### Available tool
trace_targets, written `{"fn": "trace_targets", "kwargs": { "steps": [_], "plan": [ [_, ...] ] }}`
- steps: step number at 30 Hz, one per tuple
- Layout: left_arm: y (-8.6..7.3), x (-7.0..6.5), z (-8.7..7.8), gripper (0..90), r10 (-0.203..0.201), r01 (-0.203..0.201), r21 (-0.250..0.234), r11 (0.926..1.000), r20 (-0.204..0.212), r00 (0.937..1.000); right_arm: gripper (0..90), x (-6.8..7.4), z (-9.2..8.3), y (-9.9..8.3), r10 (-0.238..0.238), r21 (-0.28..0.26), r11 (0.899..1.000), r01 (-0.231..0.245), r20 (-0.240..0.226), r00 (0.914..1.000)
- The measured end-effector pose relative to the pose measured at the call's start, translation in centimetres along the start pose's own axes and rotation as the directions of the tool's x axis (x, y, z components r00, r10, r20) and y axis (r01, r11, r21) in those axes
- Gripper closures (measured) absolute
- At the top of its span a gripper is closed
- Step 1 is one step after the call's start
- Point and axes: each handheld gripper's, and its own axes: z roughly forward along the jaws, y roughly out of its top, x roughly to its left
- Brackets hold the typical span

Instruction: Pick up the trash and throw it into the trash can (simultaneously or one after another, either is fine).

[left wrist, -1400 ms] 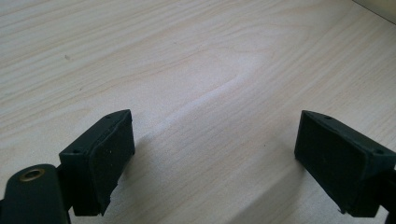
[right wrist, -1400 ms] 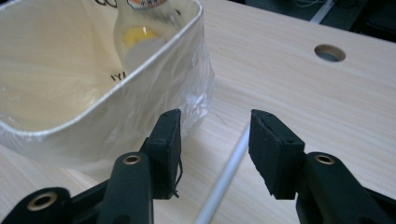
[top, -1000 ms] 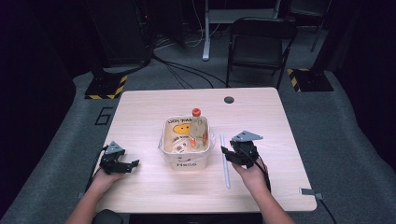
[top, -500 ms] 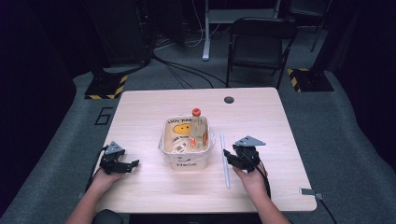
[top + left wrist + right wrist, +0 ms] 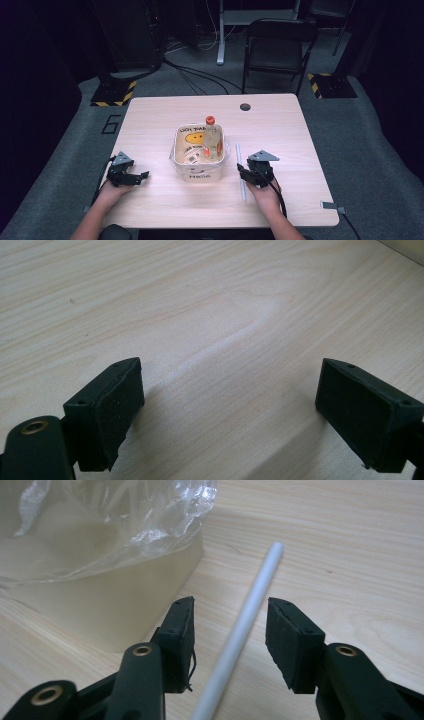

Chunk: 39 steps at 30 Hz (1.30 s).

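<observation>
A white straw (image 5: 240, 170) lies on the wooden table (image 5: 285, 130), just right of a white tub (image 5: 197, 175) lined with clear plastic. My right gripper (image 5: 245, 173) is low over the straw. In the right gripper view the straw (image 5: 250, 605) runs between the jaws of the right gripper (image 5: 231, 605); they have just been closing a little, but gaps remain on both sides, so it is open. A clear bottle (image 5: 213, 142) with an orange cap stands in the tub. My left gripper (image 5: 140, 176) rests left of the tub, and in its own view the left gripper (image 5: 230, 370) is wide open over bare wood.
The tub wall (image 5: 115, 605) and its crinkled plastic liner (image 5: 125, 520) sit close on the left of the right jaws. A round cable hole (image 5: 245, 106) is near the table's far edge. A folding chair (image 5: 280, 40) stands beyond the table.
My right gripper has sunk toward the table, coming down around the straw. The left gripper has stayed where it was.
</observation>
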Motion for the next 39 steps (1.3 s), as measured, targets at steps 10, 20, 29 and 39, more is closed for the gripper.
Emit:
{"fn": "trace_targets", "kwargs": {
  "steps": [10,20,29,39],
  "plan": [
    [0.0,0.0,0.0,12.0,-0.002,0.002,0.003,1.0,0.002,1.0,57.7,0.1,0.7,-0.7,-0.012,0.056,0.998,0.01,0.033,0.9994],
    [0.0,0.0,0.0,11.9,0.002,-0.002,0.002,1.0,0.001,1.0,62.9,1.2,0.8,-1.5,-0.042,0.064,0.997,0.039,0.053,0.9977],
    [0.0,0.0,0.0,11.9,-0.001,0.001,-0.002,1.0,0.0,1.0,66.8,1.9,1.0,-2.0,-0.054,0.105,0.993,0.047,0.067,0.9963],
    [0.0,0.0,0.0,11.9,0.0,0.0,0.002,1.0,0.001,1.0,70.6,1.1,1.3,-2.1,0.002,0.139,0.99,-0.01,0.062,0.998]
  ]
}}
